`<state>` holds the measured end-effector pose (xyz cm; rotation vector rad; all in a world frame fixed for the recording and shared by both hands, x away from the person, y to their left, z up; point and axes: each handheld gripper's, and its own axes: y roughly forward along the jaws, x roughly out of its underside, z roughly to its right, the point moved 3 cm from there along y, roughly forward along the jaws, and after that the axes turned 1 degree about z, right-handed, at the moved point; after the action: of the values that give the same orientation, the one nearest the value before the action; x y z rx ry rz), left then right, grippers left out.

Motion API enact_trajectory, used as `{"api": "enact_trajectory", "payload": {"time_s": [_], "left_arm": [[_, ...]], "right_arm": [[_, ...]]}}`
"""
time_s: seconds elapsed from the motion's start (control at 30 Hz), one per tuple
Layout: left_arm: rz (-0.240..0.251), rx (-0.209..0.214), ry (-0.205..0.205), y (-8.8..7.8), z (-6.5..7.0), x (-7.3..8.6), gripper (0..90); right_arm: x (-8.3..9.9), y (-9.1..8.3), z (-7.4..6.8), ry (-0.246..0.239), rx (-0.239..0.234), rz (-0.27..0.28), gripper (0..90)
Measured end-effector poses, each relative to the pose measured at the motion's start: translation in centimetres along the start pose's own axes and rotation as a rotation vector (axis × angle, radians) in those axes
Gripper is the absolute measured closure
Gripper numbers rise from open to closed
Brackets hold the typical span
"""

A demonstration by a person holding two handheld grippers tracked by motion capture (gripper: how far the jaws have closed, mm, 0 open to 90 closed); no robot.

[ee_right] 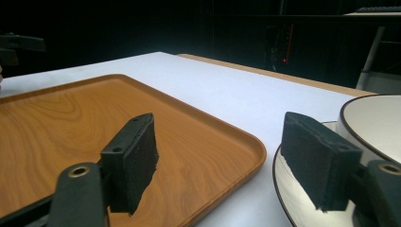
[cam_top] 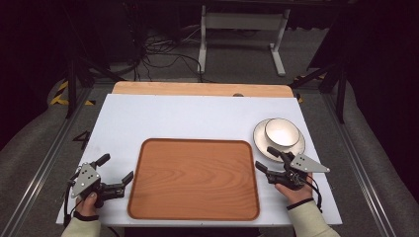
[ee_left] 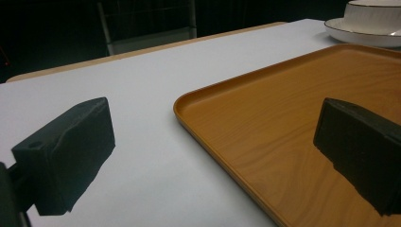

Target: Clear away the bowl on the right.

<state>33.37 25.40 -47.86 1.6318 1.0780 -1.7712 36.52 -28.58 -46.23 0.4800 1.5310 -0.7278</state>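
Wooden tray [cam_top: 193, 178] lies between both tongs: left gripper [cam_top: 117, 170] and right gripper [cam_top: 269, 158], each spread wide, grasping nothing.

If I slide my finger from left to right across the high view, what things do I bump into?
left gripper → wooden tray → right gripper → plate with the bowl sitting on it. They all rest on or over the white table.
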Motion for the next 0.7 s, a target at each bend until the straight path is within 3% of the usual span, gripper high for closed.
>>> {"api": "enact_trajectory", "payload": {"time_s": [0.4, 0.53, 0.7], "left_arm": [[-0.001, -0.001, -0.004, -0.1, 0.0, 0.0, 0.4], [0.001, -0.006, 0.001, -0.1, 0.0, 0.0, 0.3], [0.013, -0.005, -0.014, -0.3, -0.2, -0.1, 0.4]], "right_arm": [[-0.3, 0.1, -0.2, -0.002, -0.001, -0.008, 30.9], [-0.8, 0.0, -0.2, 0.011, -0.017, 0.013, 31.1], [-1.4, -0.1, -0.2, 0.009, 0.0, 0.016, 31.8]]}}
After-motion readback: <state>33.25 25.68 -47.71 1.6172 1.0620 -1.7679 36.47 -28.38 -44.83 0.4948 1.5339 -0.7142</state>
